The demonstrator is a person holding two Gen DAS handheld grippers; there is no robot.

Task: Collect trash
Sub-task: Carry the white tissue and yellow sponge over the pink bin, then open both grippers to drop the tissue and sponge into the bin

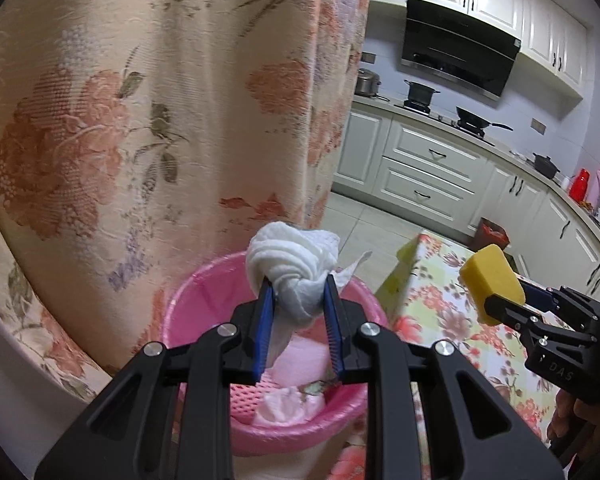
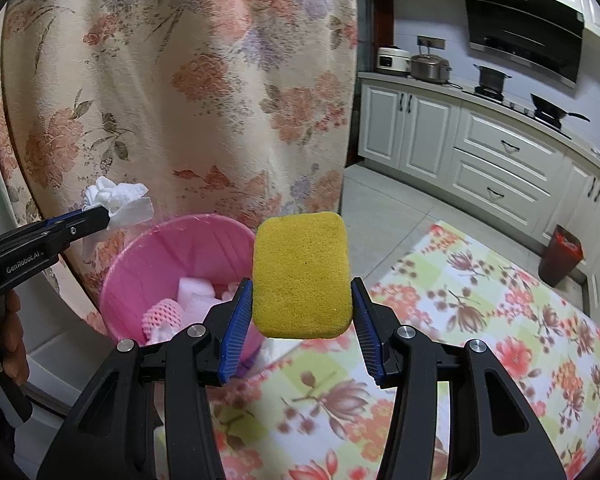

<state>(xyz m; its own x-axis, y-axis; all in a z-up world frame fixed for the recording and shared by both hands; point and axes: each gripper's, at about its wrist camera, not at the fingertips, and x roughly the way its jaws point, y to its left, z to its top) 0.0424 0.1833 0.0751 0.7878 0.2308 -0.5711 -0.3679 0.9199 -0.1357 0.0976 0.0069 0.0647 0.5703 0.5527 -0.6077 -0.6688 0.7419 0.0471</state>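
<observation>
Left gripper [image 1: 296, 292]: jaws nearly closed, pads clamped on a crumpled white tissue wad [image 1: 296, 272]. The wad bulges above and ahead of the fingertips, and a loose tail hangs down between the pads. Directly beneath and just beyond the tips sits the pink bin [image 1: 204, 292], its mouth open upward. From this view the wad is over the bin's opening, towards its far rim.

Right gripper [image 2: 302, 304]: jaws partly open, squeezing a yellow sponge [image 2: 302, 276] by its two side edges. Sponge stands upright, flat face to the camera, long axis roughly vertical. The same pink bin [image 2: 172, 240] lies to the left of and beyond this gripper; the sponge hangs near the bin's right rim, over the edge of the floral tablecloth [image 2: 480, 320], not clearly over the opening.

Judgement: the left hand is the nearer one to a drop, since the tissue seems to need release only. The sponge probably needs a shift leftward towards the bin mouth first.

Bin contents: white scraps and a pink foam net [image 2: 162, 314] already inside.

Behind the bin: floral curtain [image 1: 140, 120]. Farther right: white kitchen cabinets [image 1: 428, 168], stove with pans, and a small dark red bin [image 2: 560, 256] on the floor.
</observation>
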